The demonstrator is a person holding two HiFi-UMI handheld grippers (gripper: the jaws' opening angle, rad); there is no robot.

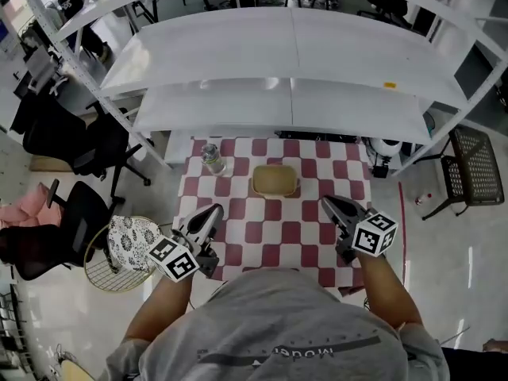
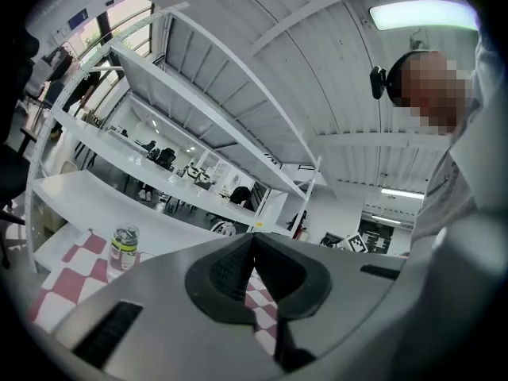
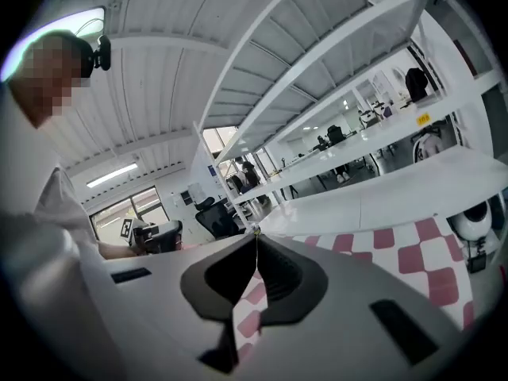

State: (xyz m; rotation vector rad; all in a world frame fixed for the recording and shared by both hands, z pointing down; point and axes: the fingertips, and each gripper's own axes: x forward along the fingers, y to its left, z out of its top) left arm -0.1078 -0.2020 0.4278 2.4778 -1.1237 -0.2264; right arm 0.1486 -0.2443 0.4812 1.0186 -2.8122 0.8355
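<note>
Above the checked table point(image 1: 262, 225), I hold the left gripper point(image 1: 214, 213) and right gripper point(image 1: 328, 203) closed, empty, near a box point(image 1: 275, 181).

We see a table point(image 1: 270, 222) covered with a red-and-white checkered cloth. On it, a clear bottle point(image 1: 212, 159) stands far left and a tan tray point(image 1: 275, 181) lies far centre.

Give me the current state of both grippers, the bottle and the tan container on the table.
left gripper: shut, fingers together, nothing between them.
right gripper: shut, fingers together, nothing between them.
bottle: upright on the checked tablecloth, far left corner, clear of both grippers.
tan container: upright, open-topped, nothing visible inside, mid-table, clear of both grippers.
</note>
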